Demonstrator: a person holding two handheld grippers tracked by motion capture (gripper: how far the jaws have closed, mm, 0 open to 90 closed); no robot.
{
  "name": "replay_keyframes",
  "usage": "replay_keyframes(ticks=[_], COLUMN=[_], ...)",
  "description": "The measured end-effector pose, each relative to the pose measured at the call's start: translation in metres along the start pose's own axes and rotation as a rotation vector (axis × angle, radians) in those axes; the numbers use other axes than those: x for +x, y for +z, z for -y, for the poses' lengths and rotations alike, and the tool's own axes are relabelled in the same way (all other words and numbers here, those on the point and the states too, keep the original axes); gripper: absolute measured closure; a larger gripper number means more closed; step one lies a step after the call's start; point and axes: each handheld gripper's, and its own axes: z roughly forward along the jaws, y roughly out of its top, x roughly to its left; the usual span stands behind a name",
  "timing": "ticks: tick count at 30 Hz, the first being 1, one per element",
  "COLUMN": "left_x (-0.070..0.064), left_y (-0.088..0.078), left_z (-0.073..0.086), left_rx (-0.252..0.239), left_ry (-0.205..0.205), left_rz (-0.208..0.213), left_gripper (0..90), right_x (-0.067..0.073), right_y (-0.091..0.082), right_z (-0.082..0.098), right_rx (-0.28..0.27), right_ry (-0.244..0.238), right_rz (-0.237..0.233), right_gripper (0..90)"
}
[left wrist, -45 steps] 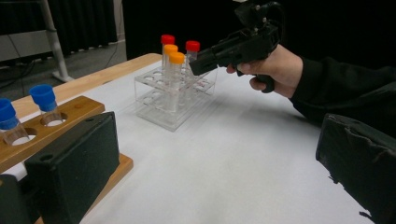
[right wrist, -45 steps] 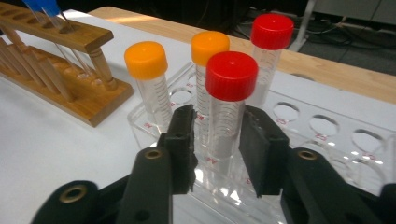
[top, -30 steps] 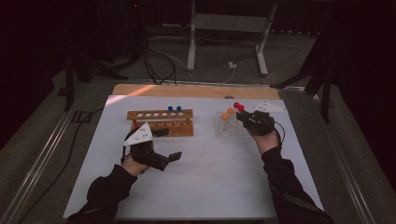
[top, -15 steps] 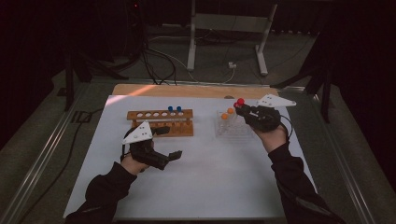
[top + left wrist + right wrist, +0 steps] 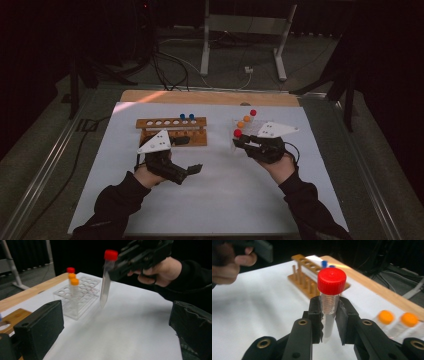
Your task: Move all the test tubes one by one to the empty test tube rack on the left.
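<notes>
Right gripper (image 5: 329, 322), jaws clamped just below the cap of a red-capped tube (image 5: 330, 302), holds it above the clear rack (image 5: 245, 131) near the table's (image 5: 225, 200) far right edge; left gripper (image 5: 192, 170) idle, jaws apart; a loose grip could let the smooth tube slip.

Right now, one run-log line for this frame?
right gripper: shut on red-capped tube, lifted off clear rack | left gripper: open, empty | wooden rack: two blue-capped tubes

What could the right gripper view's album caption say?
Right gripper lifts a red-capped tube above the white table.
</notes>
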Motion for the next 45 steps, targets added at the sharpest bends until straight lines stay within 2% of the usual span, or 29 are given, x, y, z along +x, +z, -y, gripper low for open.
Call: replay_keyframes(ticks=[4, 17, 22, 23, 25, 28, 32, 41, 45], left_x=[-0.004, -0.016, -0.017, -0.018, -0.019, -0.019, -0.019, -0.019, -0.020], left_y=[0.003, 0.010, 0.012, 0.013, 0.014, 0.016, 0.019, 0.023, 0.025], left_z=[-0.004, -0.008, -0.006, -0.006, -0.005, -0.004, -0.002, -0.001, -0.001], left_rx=[-0.006, 0.000, -0.002, -0.002, 0.006, 0.018, 0.023, 0.021, 0.028], left_ry=[-0.001, 0.017, 0.024, 0.030, 0.035, 0.039, 0.046, 0.063, 0.076], left_rz=[0.037, 0.098, 0.116, 0.113, 0.118, 0.110, 0.078, 0.072, 0.071], left_gripper=[0.7, 1.7, 8.9, 13.9, 16.8, 24.2, 37.2, 57.3, 62.9], right_x=[0.013, 0.047, 0.055, 0.056, 0.058, 0.060, 0.062, 0.065, 0.065], right_y=[0.005, 0.018, 0.022, 0.023, 0.024, 0.025, 0.025, 0.025, 0.025], right_z=[0.006, 0.017, 0.019, 0.019, 0.020, 0.019, 0.018, 0.015, 0.014], right_rx=[0.008, 0.034, 0.039, 0.041, 0.042, 0.044, 0.043, 0.042, 0.041], right_ry=[-0.005, -0.044, -0.050, -0.053, -0.054, -0.056, -0.061, -0.067, -0.070], right_rz=[-0.041, -0.147, -0.178, -0.182, -0.188, -0.198, -0.200, -0.210, -0.211], right_gripper=[75.1, 75.1, 75.1, 75.1, 75.1, 75.0, 75.1, 75.1, 75.1])
